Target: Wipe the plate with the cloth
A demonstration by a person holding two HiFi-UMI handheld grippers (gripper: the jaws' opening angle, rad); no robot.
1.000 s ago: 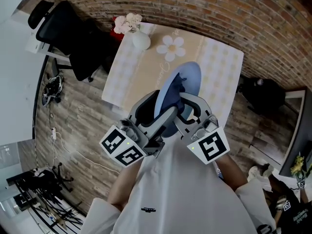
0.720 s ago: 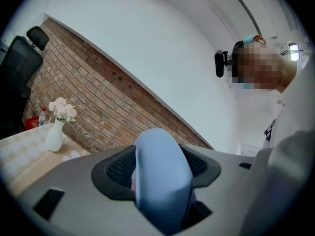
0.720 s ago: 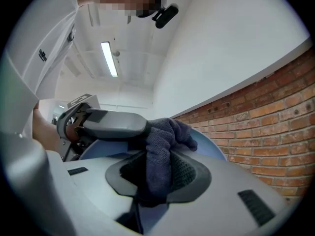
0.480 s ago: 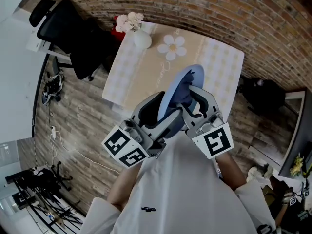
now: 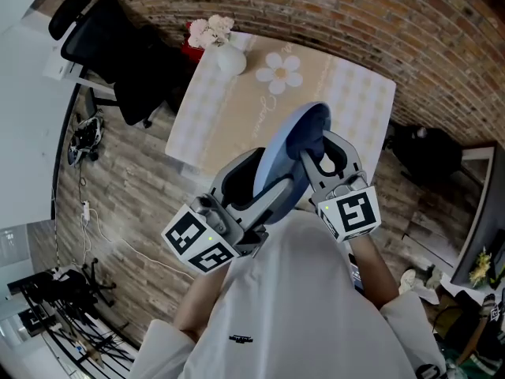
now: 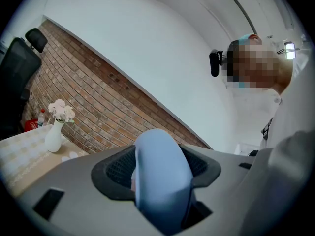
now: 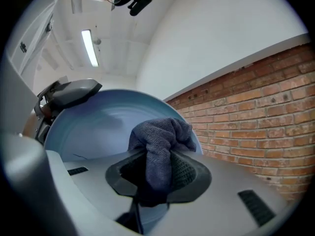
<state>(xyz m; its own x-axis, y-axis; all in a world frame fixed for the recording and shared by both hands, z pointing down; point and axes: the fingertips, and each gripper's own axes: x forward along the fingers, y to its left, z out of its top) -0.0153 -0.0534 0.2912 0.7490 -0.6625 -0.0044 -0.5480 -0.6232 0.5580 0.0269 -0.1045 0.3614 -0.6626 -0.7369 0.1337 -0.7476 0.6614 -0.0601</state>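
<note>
A pale blue plate (image 5: 286,155) is held on edge above the table, tilted, its rim clamped in my left gripper (image 5: 251,181), which is shut on it. The plate's rim (image 6: 160,178) fills the gap between the left jaws. My right gripper (image 5: 316,150) is shut on a dark blue-grey cloth (image 7: 160,146). The cloth (image 5: 310,135) presses against the plate's inner face (image 7: 98,129) near its upper right rim. The left gripper (image 7: 69,95) shows at the plate's far edge in the right gripper view.
Below stands a table (image 5: 237,109) with a beige checked cover and a daisy print (image 5: 278,72). A white vase of pale flowers (image 5: 229,54) stands at its far left corner. A black office chair (image 5: 110,50) sits to the left, and a brick wall (image 5: 379,22) runs behind.
My right gripper with the cloth has slid up and to the right across the plate's face toward its upper rim. The left gripper and the plate have stayed nearly still.
</note>
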